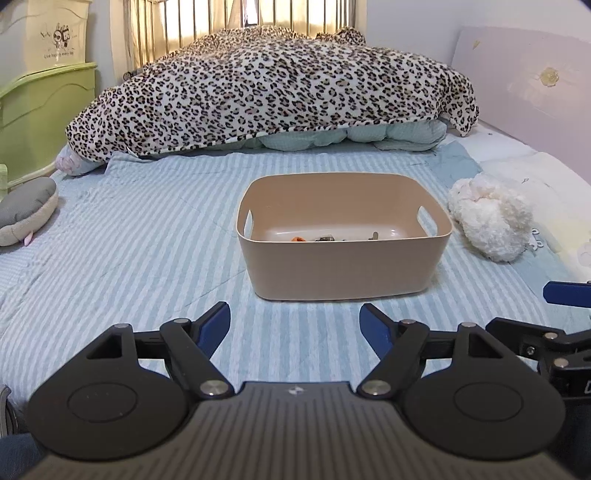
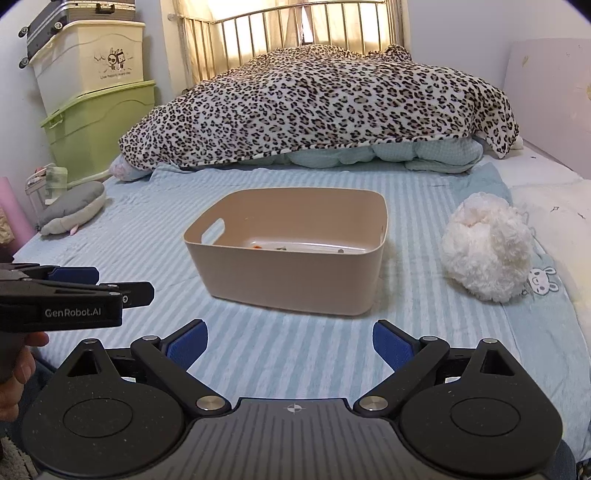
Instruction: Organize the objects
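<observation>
A tan plastic bin (image 1: 343, 269) with side handles stands on the striped bed, also in the right wrist view (image 2: 295, 288). A few small items lie on its floor, one orange (image 1: 298, 239). A white fluffy plush (image 1: 487, 218) lies right of the bin, also in the right wrist view (image 2: 487, 251). A grey plush (image 1: 26, 210) lies at the left edge, also in the right wrist view (image 2: 74, 208). My left gripper (image 1: 295, 325) is open and empty, short of the bin. My right gripper (image 2: 290, 341) is open and empty, short of the bin. The left gripper shows from the side in the right wrist view (image 2: 92, 288).
A leopard-print blanket (image 1: 273, 85) over bedding covers the far half of the bed. Green and cream storage boxes (image 2: 92, 103) stand left of the bed. A metal headboard (image 2: 295, 29) is behind. A pale panel (image 1: 528, 92) lines the right side.
</observation>
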`<action>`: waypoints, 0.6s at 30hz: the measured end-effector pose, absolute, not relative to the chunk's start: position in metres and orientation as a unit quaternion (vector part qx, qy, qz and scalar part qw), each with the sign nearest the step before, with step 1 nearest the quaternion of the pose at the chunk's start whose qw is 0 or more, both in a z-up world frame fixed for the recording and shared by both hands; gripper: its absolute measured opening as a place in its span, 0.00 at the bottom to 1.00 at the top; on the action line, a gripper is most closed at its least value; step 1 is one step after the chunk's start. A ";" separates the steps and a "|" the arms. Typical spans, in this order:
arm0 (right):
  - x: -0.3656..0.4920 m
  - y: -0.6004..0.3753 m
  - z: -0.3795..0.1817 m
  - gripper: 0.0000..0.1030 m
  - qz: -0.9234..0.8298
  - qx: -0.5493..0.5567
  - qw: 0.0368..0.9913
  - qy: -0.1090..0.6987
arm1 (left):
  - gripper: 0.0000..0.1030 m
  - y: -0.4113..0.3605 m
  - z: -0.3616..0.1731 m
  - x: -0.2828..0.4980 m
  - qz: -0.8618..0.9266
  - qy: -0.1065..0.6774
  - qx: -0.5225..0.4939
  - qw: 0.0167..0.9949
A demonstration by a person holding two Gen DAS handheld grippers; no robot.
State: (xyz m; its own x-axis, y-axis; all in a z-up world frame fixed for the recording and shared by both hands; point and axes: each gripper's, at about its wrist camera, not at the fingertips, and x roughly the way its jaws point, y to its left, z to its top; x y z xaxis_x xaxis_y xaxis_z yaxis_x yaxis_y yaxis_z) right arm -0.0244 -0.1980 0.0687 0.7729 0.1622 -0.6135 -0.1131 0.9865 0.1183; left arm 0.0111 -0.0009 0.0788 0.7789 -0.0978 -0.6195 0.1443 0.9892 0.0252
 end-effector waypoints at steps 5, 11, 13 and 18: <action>-0.034 -0.199 0.070 0.96 0.073 0.043 0.940 0.331 | 0.76 0.001 0.085 -0.010 -0.077 0.321 0.019 0.944; -0.048 -0.200 0.078 0.96 0.078 0.049 0.940 0.328 | 0.76 0.001 0.092 -0.028 -0.077 0.315 0.022 0.946; -0.053 -0.199 0.081 0.96 0.077 0.043 0.941 0.327 | 0.76 0.002 0.092 -0.034 -0.077 0.315 0.023 0.946; -0.064 -0.198 0.089 0.97 0.083 0.044 0.943 0.319 | 0.76 0.004 0.093 -0.046 -0.068 0.311 0.029 0.948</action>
State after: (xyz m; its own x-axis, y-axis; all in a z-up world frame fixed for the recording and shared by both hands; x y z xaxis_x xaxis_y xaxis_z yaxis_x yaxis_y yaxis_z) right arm -0.0635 -0.1981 0.0895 0.7826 0.1849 -0.5944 -0.1292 0.9823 0.1355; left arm -0.0460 0.0040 0.0929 0.7972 -0.1111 -0.5934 0.1470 0.9891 0.0123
